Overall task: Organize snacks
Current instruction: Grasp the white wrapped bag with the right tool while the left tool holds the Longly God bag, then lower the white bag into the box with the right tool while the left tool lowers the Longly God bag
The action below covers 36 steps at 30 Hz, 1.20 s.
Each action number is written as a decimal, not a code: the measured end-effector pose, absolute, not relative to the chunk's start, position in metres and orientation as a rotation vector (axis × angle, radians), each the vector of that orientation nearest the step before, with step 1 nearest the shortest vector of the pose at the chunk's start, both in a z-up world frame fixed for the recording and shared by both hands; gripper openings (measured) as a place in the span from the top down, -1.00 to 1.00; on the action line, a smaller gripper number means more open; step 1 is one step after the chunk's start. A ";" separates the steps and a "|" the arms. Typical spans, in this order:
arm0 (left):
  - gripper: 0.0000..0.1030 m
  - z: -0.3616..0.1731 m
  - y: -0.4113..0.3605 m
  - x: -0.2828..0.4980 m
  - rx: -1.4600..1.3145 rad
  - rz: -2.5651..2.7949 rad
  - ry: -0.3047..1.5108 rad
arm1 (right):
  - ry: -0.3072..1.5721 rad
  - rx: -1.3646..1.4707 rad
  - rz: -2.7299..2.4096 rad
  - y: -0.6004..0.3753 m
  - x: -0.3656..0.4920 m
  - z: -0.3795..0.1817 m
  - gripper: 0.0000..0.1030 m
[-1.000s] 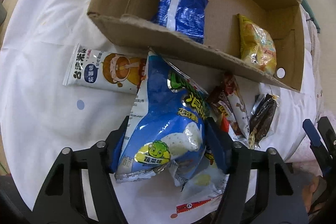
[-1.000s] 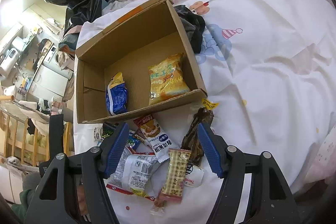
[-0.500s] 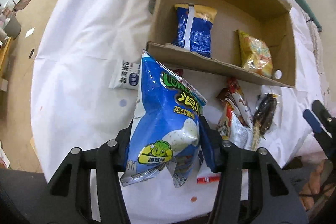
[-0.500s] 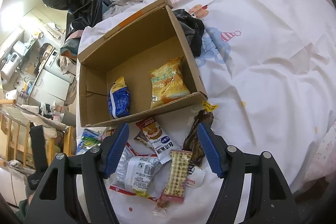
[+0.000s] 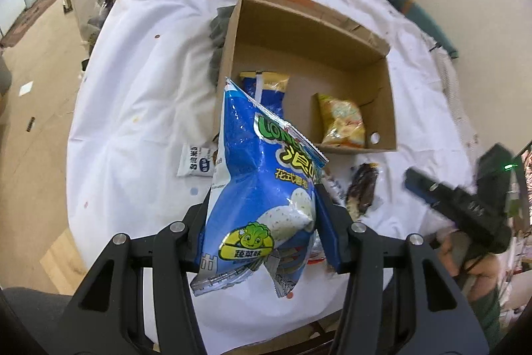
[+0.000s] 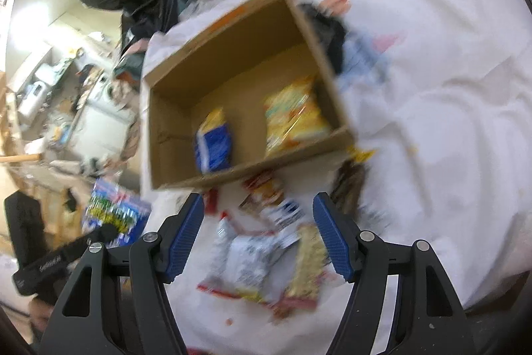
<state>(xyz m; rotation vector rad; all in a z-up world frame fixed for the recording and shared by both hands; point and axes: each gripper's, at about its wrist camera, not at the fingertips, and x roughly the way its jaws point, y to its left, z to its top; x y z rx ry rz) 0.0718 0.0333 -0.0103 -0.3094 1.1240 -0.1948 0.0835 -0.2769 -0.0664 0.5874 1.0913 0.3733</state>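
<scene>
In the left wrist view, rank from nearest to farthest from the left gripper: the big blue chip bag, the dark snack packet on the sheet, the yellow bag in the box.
1. Big blue chip bag: clamped between the left gripper fingers.
2. Dark snack packet: on the sheet, right of the bag, outside the cardboard box.
3. Yellow bag: inside the box, right side.

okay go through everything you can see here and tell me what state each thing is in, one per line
Left claw: shut on the blue chip bag.
Blue chip bag: sealed, held up off the sheet.
Right claw: open, nothing in it.
Cardboard box: open-topped.
Blue packet: lying in the box.
Yellow packet: lying in the box.
Loose snacks: on the sheet, outside the box.
</scene>
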 end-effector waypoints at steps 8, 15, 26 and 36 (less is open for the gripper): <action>0.06 -0.041 0.050 0.073 -0.393 -0.132 1.189 | 1.309 0.658 0.473 -0.238 0.084 -0.111 -0.39; 0.06 -0.046 0.046 0.076 -0.328 -0.077 1.188 | 1.472 0.635 0.456 -0.201 0.093 -0.150 -0.39; 0.06 -0.053 0.052 0.079 -0.336 -0.050 1.211 | 1.480 0.524 0.501 -0.185 0.091 -0.145 0.10; 0.06 -0.037 0.047 0.071 -0.260 -0.029 1.130 | 1.283 0.556 0.587 -0.214 0.072 -0.093 0.29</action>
